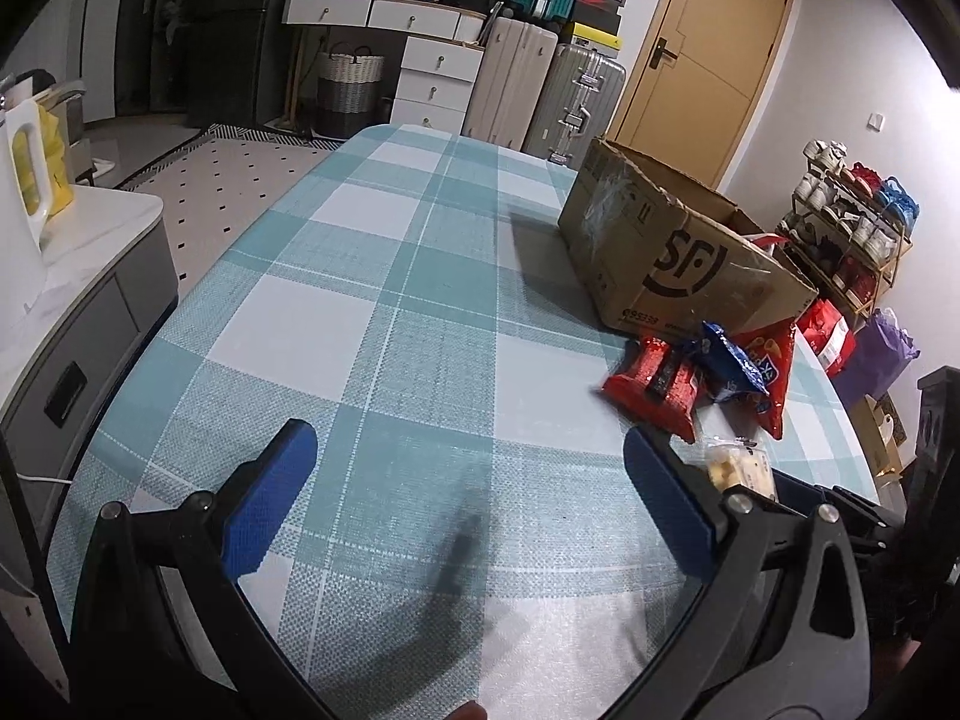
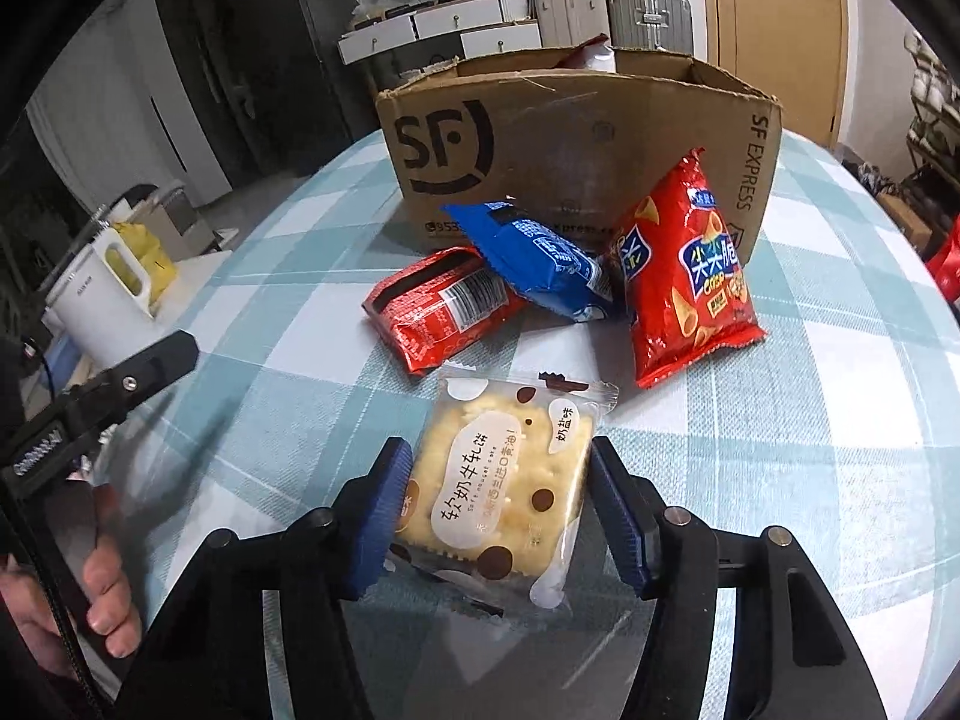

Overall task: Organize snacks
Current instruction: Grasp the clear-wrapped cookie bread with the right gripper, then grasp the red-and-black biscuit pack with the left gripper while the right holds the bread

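Note:
My right gripper (image 2: 498, 450) is shut on a clear packet of cream crackers (image 2: 504, 480), one blue pad on each side of it, low over the checked tablecloth (image 2: 780, 450). Just beyond lie a flat red packet (image 2: 438, 312), a blue packet (image 2: 540, 258) resting on it, and a red chips bag (image 2: 690, 276) leaning on an open SF cardboard box (image 2: 570, 138). My left gripper (image 1: 468, 438) hangs open and empty over bare cloth, left of the snacks. In the left wrist view the cracker packet (image 1: 738, 468) shows beside the right finger, and the box (image 1: 660, 240) stands at the right.
A white kettle (image 2: 102, 300) stands on a side cabinet (image 1: 90, 312) left of the table. Suitcases (image 1: 540, 90) and white drawers (image 1: 438, 78) fill the far wall. A shoe rack (image 1: 852, 222) and bags sit off the table's right edge. A hand (image 2: 102, 588) holds the left gripper's handle.

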`<state>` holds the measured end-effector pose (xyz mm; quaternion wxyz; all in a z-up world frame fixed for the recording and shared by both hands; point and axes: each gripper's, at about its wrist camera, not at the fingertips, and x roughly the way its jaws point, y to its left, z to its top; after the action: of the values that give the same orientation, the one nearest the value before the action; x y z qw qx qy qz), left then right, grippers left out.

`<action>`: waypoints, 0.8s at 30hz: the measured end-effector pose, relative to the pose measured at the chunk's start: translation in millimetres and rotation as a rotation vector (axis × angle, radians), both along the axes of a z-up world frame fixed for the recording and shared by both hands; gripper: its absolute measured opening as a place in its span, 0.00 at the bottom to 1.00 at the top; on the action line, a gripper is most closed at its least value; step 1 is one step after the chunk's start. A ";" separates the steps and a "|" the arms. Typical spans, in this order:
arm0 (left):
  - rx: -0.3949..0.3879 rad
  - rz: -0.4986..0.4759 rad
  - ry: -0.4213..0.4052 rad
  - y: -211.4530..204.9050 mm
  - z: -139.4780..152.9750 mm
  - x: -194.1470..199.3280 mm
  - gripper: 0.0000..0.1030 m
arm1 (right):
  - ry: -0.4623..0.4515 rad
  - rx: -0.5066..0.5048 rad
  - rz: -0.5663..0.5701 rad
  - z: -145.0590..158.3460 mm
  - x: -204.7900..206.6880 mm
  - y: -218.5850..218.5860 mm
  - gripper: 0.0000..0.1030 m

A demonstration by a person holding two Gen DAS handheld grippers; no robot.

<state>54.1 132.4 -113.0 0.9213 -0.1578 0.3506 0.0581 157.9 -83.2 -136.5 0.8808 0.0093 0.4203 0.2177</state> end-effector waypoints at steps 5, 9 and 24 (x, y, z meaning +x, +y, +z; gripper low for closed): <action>-0.006 -0.018 -0.005 -5.7 3.0 2.4 0.99 | 0.033 0.126 0.015 2.6 1.8 -16.9 0.58; 0.004 -0.043 -0.008 -13.1 7.7 9.6 0.99 | 0.043 0.185 0.011 5.1 -2.0 -34.3 0.58; 0.052 -0.282 0.093 -67.1 8.0 86.6 0.99 | 0.039 0.265 -0.049 6.4 -3.0 -81.6 0.58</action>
<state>140.7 65.3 -105.0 0.9070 -0.0804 0.4097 -0.0554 154.9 -164.8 -130.1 0.8686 0.1401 0.4045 0.2496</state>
